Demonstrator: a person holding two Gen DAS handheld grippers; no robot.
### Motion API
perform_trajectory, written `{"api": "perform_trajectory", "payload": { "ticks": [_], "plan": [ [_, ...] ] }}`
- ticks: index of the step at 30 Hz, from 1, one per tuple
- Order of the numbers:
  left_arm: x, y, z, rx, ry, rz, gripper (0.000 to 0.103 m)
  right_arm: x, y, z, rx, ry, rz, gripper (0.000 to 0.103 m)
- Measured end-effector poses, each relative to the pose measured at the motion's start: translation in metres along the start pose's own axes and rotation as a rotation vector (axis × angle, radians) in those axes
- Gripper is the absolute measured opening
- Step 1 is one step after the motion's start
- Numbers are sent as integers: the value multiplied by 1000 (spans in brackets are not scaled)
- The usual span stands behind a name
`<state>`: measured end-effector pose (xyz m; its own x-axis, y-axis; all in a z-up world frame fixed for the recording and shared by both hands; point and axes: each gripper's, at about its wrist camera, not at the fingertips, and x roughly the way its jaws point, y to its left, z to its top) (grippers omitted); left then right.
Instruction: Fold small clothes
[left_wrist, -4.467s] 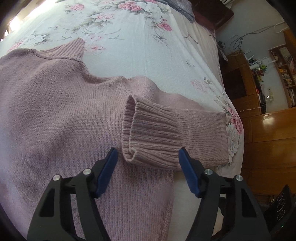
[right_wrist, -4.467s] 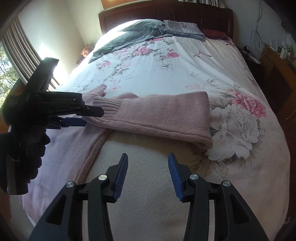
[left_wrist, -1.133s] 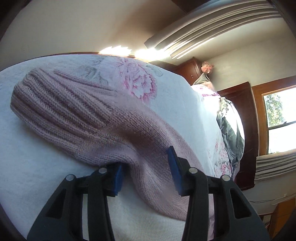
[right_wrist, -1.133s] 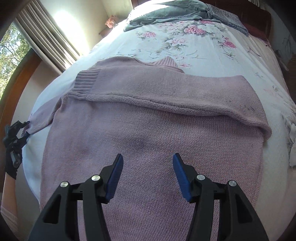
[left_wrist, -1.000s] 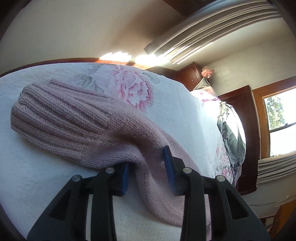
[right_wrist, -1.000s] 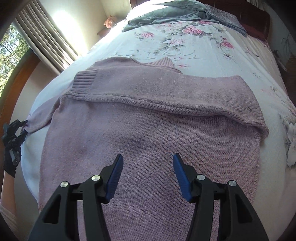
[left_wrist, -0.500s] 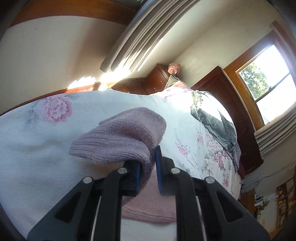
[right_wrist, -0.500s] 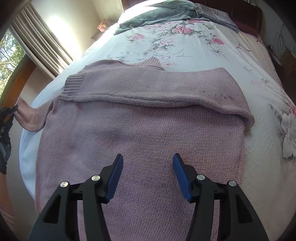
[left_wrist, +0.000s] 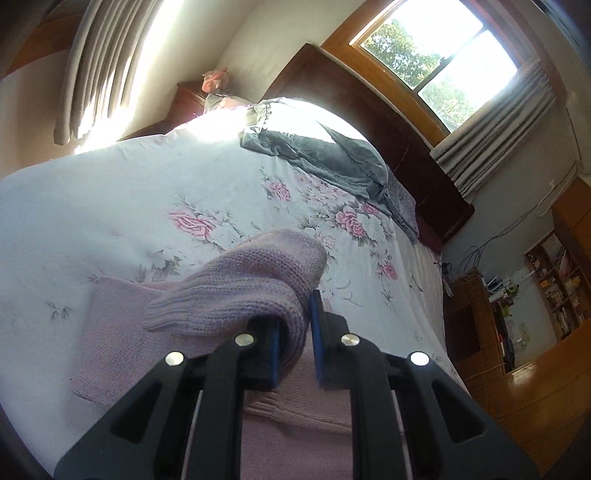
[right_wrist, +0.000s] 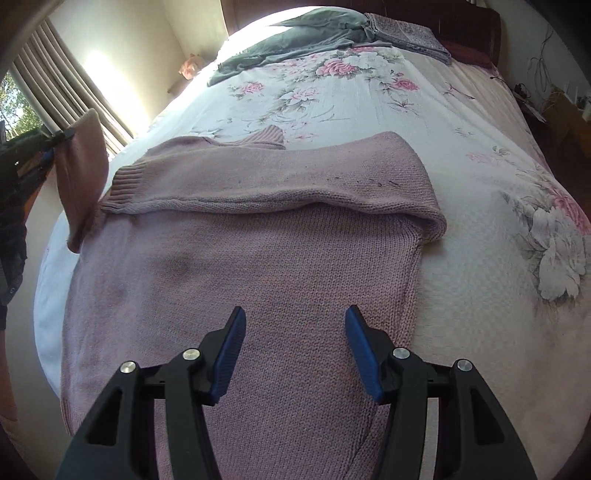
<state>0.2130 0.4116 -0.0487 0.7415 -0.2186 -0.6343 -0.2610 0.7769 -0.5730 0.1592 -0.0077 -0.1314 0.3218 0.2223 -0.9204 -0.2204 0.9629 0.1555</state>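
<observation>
The left gripper (left_wrist: 295, 332) had its jaws clamped tight on the sweater's left sleeve (left_wrist: 255, 280), the knit bunched up and spilling over the blue pads toward eleven o'clock in the left wrist view. Over in the right wrist view that same sleeve (right_wrist: 83, 173) hung lifted at nine o'clock, raised clear of the bed's edge, with the left gripper (right_wrist: 55, 142) pinching its top end against the bright curtains (right_wrist: 62, 88).

The pink sweater (right_wrist: 240, 280) itself lay spread flat on the floral bedspread (right_wrist: 480, 122), filling the centre of the right wrist view. Its other sleeve (right_wrist: 280, 181) was folded across the chest, running from three o'clock to nine o'clock, ribbed cuff (right_wrist: 127, 181) resting at the nine o'clock end. The ribbed collar (right_wrist: 264, 138) peeked out just above it at twelve.

The right gripper (right_wrist: 291, 347) hovered over the sweater's lower body at six o'clock, jaws spread wide with nothing between them. I could not tell whether its tips touched the knit.

Up at twelve o'clock, a grey blanket (right_wrist: 295, 29) lay crumpled by the dark wooden headboard (left_wrist: 369, 110), with a window (left_wrist: 439, 55) above it.
</observation>
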Motion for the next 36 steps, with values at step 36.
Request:
{"api": "perform_trajectory", "payload": {
  "ticks": [36],
  "plan": [
    [-22,127,-22,28,124,234,35,86,132,147,104,203,404,58]
  ]
}}
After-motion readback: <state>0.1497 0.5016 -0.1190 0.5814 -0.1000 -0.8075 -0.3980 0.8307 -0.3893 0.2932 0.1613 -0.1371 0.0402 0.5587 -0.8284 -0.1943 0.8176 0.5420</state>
